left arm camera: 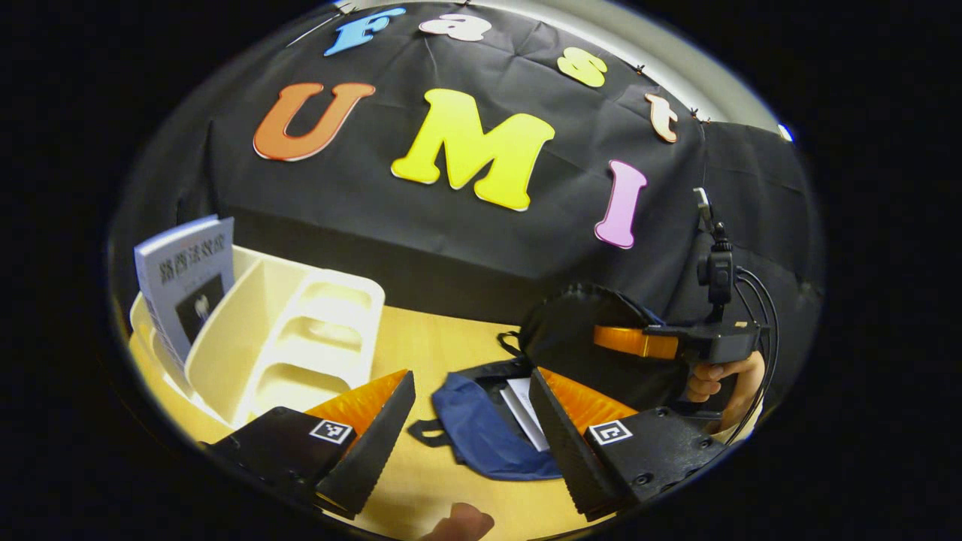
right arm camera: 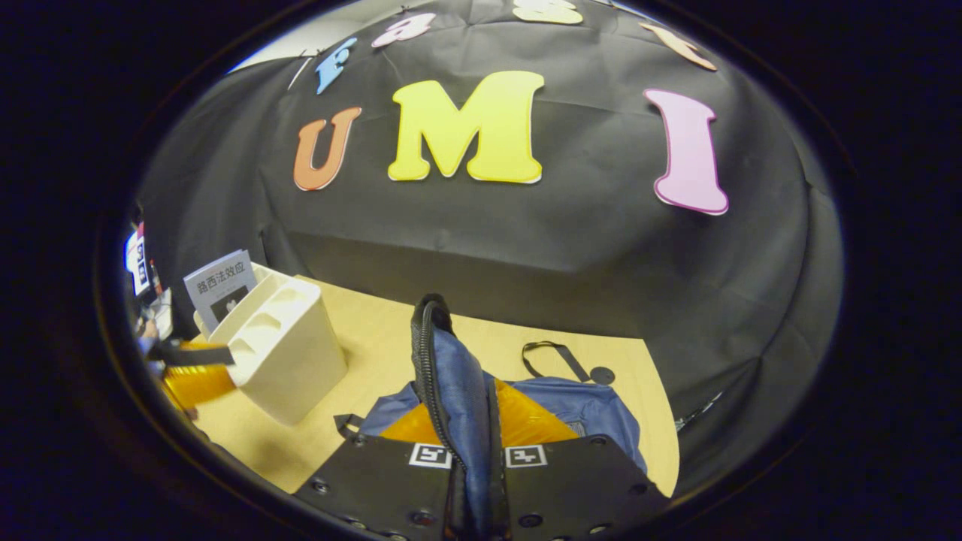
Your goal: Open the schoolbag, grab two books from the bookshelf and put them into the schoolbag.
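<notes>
Light wooden tabletop (left arm camera: pixel 436 338) under everything, backed by black cloth wall (left arm camera: pixel 466 240) draped down to the table's far edge.

Cream plastic bookshelf (left arm camera: pixel 301 338) with several slots standing at the table's left; one grey-covered book (left arm camera: pixel 184 282) upright in its far-left slot, other slots bare. Seen in the right gripper view as well: bookshelf (right arm camera: pixel 282 349) with book (right arm camera: pixel 219 285) poking above the rim.

Blue schoolbag (left arm camera: pixel 481 432) lying on the table right of the bookshelf, mouth open, a white book (left arm camera: pixel 526 409) lying inside. Flap (right arm camera: pixel 458 398) lifted upright, black zipper edge running up its side, a loose black strap (right arm camera: pixel 552 357) trailing on the wood behind.

Left gripper (left arm camera: pixel 470 424) spread wide, holding nothing, hovering above and just in front of the open bag; bag opening framed between its fingers. Right gripper (right arm camera: pixel 470 481) clamped on the raised flap, both fingers pressed against the fabric, holding it up; same gripper (left arm camera: pixel 639 342) visible from the left gripper view, gripped by a hand (left arm camera: pixel 725 379).
</notes>
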`<state>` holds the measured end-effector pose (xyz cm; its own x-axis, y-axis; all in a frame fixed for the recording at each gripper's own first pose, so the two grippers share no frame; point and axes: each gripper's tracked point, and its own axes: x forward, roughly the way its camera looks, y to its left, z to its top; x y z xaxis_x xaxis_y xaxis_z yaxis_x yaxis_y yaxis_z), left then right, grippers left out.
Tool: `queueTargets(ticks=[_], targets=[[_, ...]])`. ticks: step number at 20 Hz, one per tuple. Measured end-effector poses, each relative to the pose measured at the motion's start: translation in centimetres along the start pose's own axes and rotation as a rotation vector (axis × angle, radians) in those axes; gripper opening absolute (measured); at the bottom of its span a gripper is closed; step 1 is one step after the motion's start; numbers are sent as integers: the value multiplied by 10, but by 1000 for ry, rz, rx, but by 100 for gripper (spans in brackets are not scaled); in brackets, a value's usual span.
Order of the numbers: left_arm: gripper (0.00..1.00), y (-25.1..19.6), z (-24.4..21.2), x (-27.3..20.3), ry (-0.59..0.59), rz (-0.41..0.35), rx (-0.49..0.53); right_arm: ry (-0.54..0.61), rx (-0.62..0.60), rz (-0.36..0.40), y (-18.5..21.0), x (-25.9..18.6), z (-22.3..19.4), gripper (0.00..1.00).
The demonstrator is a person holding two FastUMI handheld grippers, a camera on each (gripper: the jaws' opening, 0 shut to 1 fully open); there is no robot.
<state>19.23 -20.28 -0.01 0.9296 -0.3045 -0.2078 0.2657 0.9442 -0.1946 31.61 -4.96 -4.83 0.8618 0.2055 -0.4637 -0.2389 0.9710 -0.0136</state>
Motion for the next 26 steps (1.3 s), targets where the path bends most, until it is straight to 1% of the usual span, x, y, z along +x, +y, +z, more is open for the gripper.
queueTargets(ticks=[1,4,8,10,14,18,21,24,26], targets=[[98,16,17,-8,-14,39,38,-1,0,3,1,0,0,8],[98,47,58,-22,-64,99,101,29,35,27,11,3,-8,7],[98,80,89,-27,-67,141,98,35,22,33,15,5,-10,8],[98,99,104,-29,-71,178,103,36,9,30,14,5,-12,8],[98,137,131,-29,-78,228,135,43,-5,33,17,3,-14,8],[97,175,148,-19,-19,291,175,40,-21,39,23,-1,-14,8],[97,200,157,-12,28,339,227,45,-27,48,26,-2,-19,7],[97,231,151,-5,119,404,278,51,-26,56,27,-4,-23,7],[96,247,146,0,185,425,294,51,-31,58,27,-3,-24,7]])
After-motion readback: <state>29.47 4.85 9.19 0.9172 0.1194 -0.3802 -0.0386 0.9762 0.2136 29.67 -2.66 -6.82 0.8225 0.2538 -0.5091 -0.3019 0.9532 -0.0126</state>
